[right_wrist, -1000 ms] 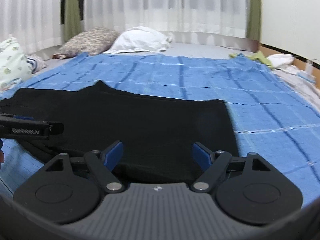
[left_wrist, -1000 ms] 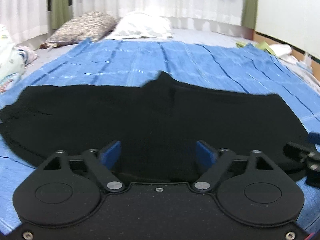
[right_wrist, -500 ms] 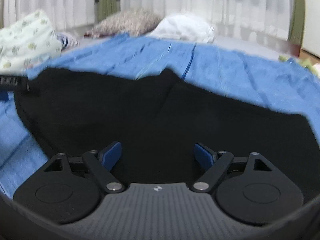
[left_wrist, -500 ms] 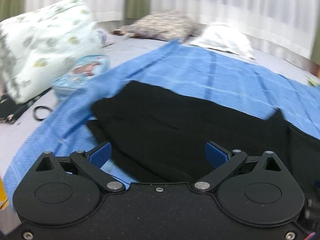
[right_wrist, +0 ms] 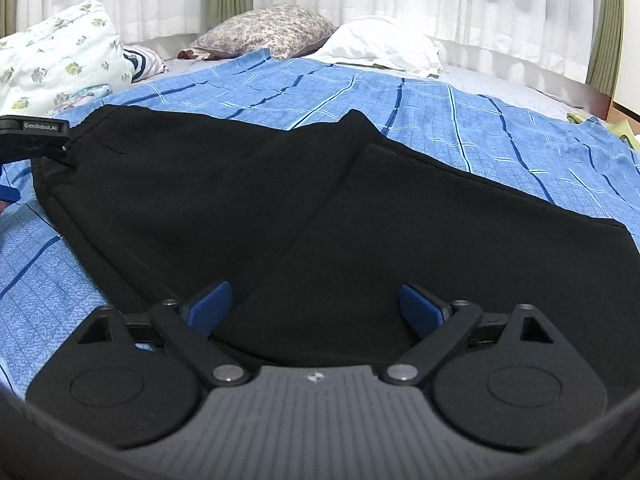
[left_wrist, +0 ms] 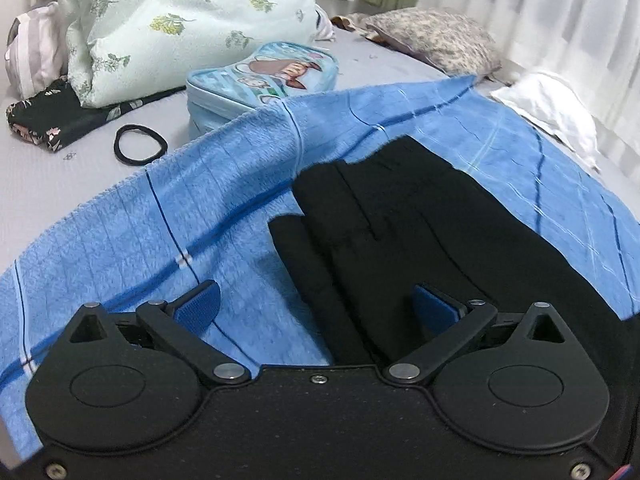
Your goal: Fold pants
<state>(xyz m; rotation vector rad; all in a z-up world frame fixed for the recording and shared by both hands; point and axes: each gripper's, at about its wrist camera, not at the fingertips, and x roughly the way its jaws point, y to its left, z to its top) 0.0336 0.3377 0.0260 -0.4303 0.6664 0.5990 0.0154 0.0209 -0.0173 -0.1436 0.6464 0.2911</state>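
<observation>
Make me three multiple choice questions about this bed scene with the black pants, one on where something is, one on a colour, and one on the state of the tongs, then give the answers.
1. Where does the black hair tie lie?
A. on the black pants
B. on the grey sheet beside the blue blanket's edge
C. on the white pillow

2. What colour is the blanket under the black pants?
A. blue with darker and lighter stripes
B. plain green
C. red check

3. How do the left tongs stand?
A. shut on the pants
B. shut on the blanket
C. open, holding nothing

Answers: 1 B, the tie rests on bare grey sheet just off the blanket's fringe. 2 A, blue striped cloth shows all around the pants. 3 C, the blue pads stand wide apart with nothing between them.
</observation>
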